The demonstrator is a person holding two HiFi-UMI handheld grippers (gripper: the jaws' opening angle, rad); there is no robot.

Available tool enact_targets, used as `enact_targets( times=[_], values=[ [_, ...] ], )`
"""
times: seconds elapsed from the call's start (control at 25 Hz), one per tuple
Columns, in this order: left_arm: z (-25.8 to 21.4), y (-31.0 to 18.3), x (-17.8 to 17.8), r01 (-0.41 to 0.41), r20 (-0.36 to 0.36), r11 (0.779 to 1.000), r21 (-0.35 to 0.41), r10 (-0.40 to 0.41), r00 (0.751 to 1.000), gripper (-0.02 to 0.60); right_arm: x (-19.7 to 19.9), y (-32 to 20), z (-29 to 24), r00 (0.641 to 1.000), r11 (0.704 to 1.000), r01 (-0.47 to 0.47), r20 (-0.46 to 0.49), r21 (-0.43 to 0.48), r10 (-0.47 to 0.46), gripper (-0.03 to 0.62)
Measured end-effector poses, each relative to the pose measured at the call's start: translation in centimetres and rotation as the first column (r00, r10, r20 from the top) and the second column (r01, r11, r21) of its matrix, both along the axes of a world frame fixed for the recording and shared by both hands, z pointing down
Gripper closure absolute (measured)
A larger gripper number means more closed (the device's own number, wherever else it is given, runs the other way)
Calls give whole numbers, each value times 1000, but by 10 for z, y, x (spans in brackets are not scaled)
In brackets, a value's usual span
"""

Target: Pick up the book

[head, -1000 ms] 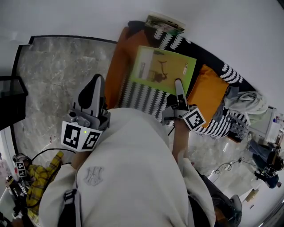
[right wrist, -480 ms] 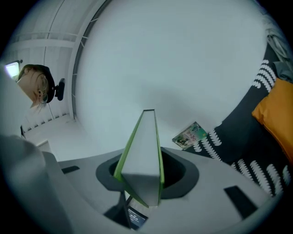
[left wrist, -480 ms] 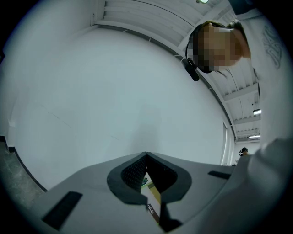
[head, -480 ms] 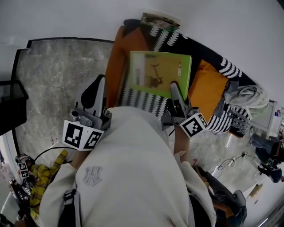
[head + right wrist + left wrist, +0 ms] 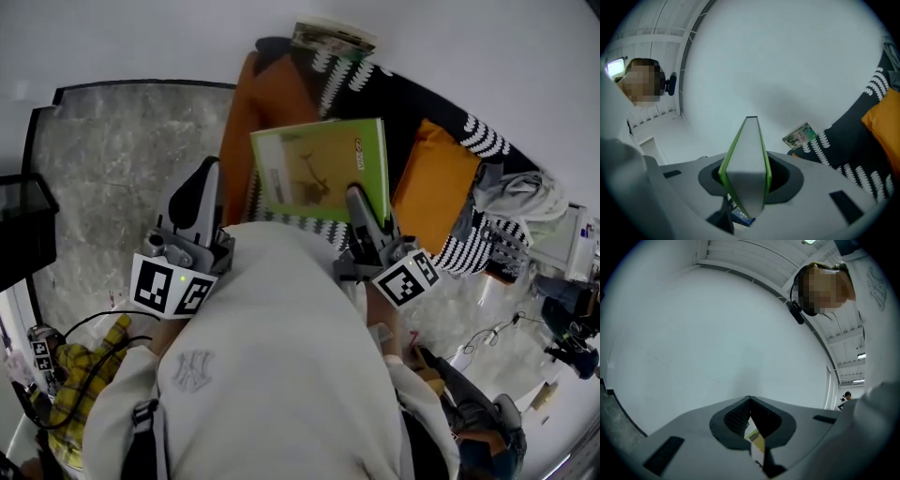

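book point(image 5: 319, 169) over sofa point(image 5: 412, 103) | cushion point(image 5: 436, 187) right of book | magazine point(image 5: 333, 39) behind, at sofa's far edge

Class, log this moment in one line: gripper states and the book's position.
right gripper: jaws shut on green book, held above sofa | left gripper: jaws shut, empty

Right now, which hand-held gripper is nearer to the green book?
Right. The right hand-held gripper is clamped on the green book, holding it up; the left hand-held gripper hangs apart at its left, touching nothing.

The book point(image 5: 319, 169) is lime green. At three o'clock of it, an orange cushion point(image 5: 437, 185) lies on black fabric point(image 5: 412, 103) patterned with white.
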State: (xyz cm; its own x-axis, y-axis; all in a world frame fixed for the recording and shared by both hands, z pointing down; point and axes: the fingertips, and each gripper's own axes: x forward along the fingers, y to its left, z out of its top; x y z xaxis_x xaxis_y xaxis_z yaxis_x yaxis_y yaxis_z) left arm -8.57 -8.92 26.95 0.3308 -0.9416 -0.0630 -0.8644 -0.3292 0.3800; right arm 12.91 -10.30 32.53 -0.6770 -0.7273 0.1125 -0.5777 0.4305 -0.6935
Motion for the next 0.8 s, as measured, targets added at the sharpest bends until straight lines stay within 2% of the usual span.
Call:
enact_targets(
  times=[0.4, 0.8],
  values=[
    [4, 1, -2, -6, -1, 1000, -18, 6, 1000, 572, -9, 10, -2, 999, 1000, 20, -36, 6, -20, 445],
    [15, 8, 15, -56, 7, 998, -40, 56, 998, 572, -18, 21, 1, 995, 998, 67, -77, 17, -66, 445]
  ],
)
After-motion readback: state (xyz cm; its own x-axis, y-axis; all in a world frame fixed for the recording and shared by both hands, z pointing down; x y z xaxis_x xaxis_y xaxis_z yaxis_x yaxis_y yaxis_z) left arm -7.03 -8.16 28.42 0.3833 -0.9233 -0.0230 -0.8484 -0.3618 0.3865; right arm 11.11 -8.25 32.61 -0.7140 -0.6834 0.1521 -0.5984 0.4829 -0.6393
